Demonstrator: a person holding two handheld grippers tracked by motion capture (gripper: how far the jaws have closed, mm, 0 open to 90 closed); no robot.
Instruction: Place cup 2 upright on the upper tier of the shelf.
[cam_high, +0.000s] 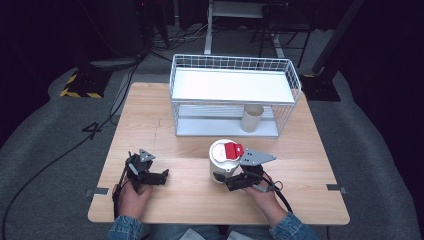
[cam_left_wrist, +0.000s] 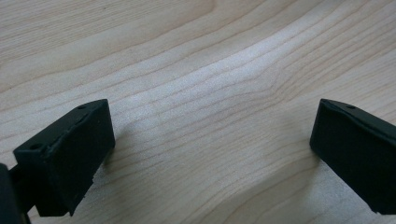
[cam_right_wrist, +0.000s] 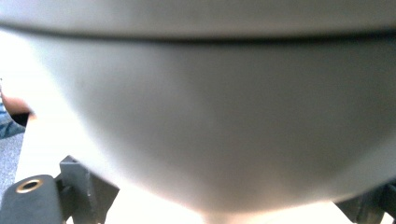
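A white container (cam_high: 223, 159) with a red tab (cam_high: 231, 149) on its lid stands on the wooden table (cam_high: 150, 115), right of centre. My right gripper (cam_high: 223, 178) is low at its near side, its jaws on either side of the base and shut on it. In the right gripper view the container's white wall (cam_right_wrist: 196, 116) sits right against the camera, with one black finger (cam_right_wrist: 32, 200) at the bottom left corner. My left gripper (cam_high: 163, 176) rests on the table at the left. Its jaws (cam_left_wrist: 210, 144) stand wide open over bare wood, holding nothing.
A white wire rack (cam_high: 235, 62) with a solid upper shelf stands at the back of the table. A beige paper cup (cam_high: 252, 118) stands on the rack's lower level, at the right. Bare wood lies between the rack and the hands.
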